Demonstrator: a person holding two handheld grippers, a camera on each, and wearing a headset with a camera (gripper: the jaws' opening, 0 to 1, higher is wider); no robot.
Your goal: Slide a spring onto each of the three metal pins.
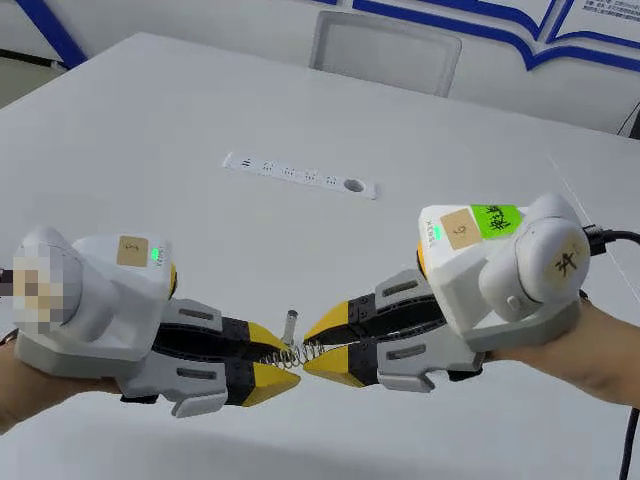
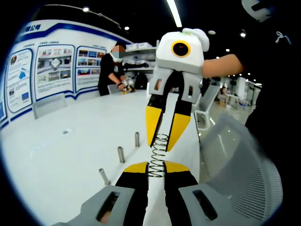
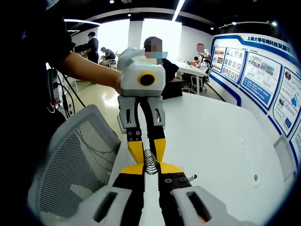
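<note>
White table [image 1: 150,150] fills the head view, where I log a power strip [image 1: 300,175] at upper centre, a grey chair [image 1: 385,50] at the top edge, and one upright pin [image 1: 290,325] at lower centre, just behind the jaw tips. The left gripper [image 1: 292,362] at lower left and the right gripper [image 1: 306,351] at lower right meet tip to tip, each pinching one end of the spring [image 1: 298,353], which spans the gap between them above the table. In the left gripper view I count three metal pins [image 2: 121,154] standing in a row at lower left, all bare and apart from the spring.
</note>
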